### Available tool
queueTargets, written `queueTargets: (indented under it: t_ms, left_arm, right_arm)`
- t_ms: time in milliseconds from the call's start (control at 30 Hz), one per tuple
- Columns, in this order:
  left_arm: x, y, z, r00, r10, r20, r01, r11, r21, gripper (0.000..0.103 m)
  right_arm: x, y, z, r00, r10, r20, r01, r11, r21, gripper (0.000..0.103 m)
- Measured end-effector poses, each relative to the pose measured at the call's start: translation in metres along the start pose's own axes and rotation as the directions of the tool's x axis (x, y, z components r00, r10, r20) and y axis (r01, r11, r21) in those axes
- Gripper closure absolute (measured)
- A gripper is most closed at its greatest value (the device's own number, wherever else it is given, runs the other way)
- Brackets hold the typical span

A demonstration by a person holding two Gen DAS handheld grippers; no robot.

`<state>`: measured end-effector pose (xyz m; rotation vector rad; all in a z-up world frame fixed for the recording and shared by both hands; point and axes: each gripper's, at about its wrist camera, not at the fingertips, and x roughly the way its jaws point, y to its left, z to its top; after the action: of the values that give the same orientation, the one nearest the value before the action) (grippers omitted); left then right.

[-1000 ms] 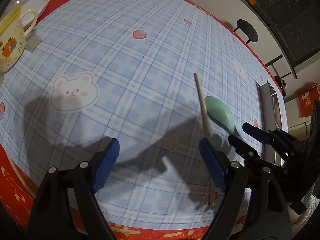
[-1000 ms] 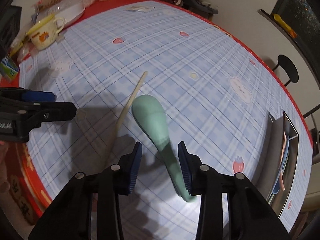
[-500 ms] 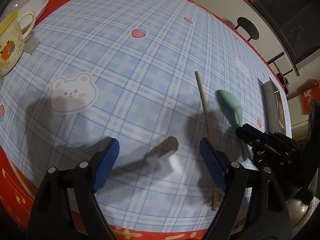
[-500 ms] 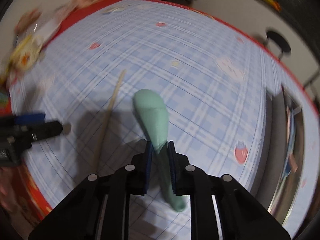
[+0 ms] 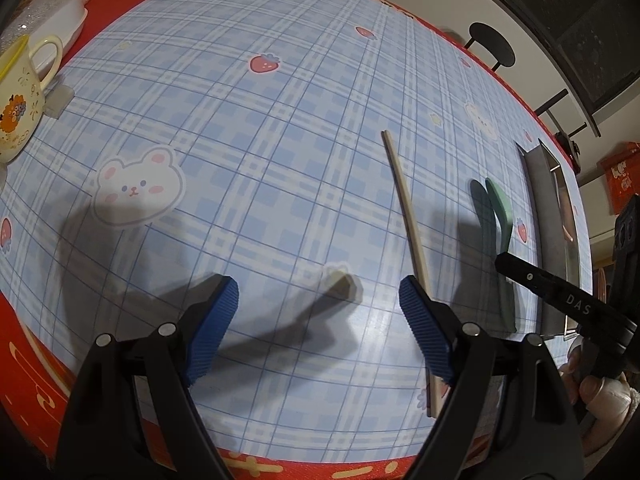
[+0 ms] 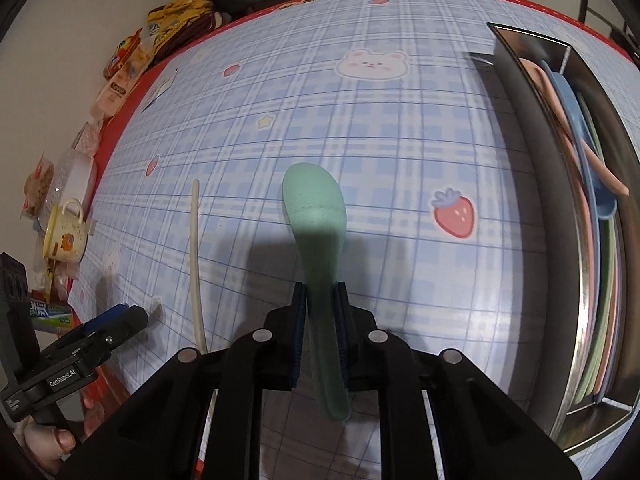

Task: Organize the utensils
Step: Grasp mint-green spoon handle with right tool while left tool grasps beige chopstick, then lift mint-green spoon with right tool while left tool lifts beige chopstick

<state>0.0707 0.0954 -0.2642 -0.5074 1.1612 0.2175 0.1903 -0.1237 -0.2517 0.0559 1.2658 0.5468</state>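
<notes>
While the right gripper [image 6: 319, 312] is clamping its blue-padded jaws on the handle of the mint-green plastic spoon [image 6: 316, 216], the spoon's rounded bowl is pointing toward the middle of the right wrist view and its handle end is sticking out below the pads, toward the bottom of the frame. Along the right edge of that view, the long stainless-steel tray [image 6: 520, 128] is holding several pastel utensils, among them a pink one and a blue one lying lengthwise; the green spoon is sitting well left of it, over the blue plaid tablecloth with bear and strawberry prints [image 6: 360, 128]. At centre left, the pale wooden chopstick [image 6: 196, 256] is lying flat on the cloth, apart from the spoon. In the left wrist view, the left gripper [image 5: 318, 320] is hanging wide open with nothing between its blue pads, in the lower middle of the frame, and the chopstick [image 5: 408, 224] is running down to pass just behind its right-hand pad. At the right of that view, the spoon [image 5: 500, 208] is showing edge-on beside its own shadow, next to the tray [image 5: 540, 200]. At the far left edge, a cream ceramic mug with a yellow rim [image 5: 20, 96] is standing on the cloth.
</notes>
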Motion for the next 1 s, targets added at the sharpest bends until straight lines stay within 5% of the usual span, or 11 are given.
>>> queueTargets:
  t_ms: [167,367,500,767,1000]
  left_arm:
    - [0.002,-0.005,0.001,1.000,-0.015,-0.009,0.015,1.000,0.013,0.022]
    - [0.010,-0.035,0.003,0.998,-0.060,-0.037,0.064,0.991,0.115,0.048]
    - [0.018,-0.061,0.004,0.997,-0.057,-0.044,0.065,0.978,0.200,0.053]
    - [0.029,-0.099,-0.009,0.998,0.066,-0.014,-0.057,0.932,0.359,0.068]
    - [0.026,-0.084,-0.009,0.998,0.068,-0.003,-0.063,0.942,0.328,0.088]
  right_arm:
    - [-0.001,-0.001,-0.001,1.000,-0.028,0.010,0.028,0.999,-0.021,0.088]
    - [-0.006,-0.019,-0.003,1.000,0.012,0.012,-0.013,0.997,0.070,0.088]
    - [-0.008,-0.025,-0.005,1.000,0.023,0.015,-0.024,0.995,0.100,0.088]
    - [-0.014,-0.039,-0.011,0.999,0.032,0.022,-0.035,0.986,0.166,0.088]
    - [-0.018,-0.047,-0.015,1.000,0.009,0.030,-0.014,0.982,0.189,0.088]
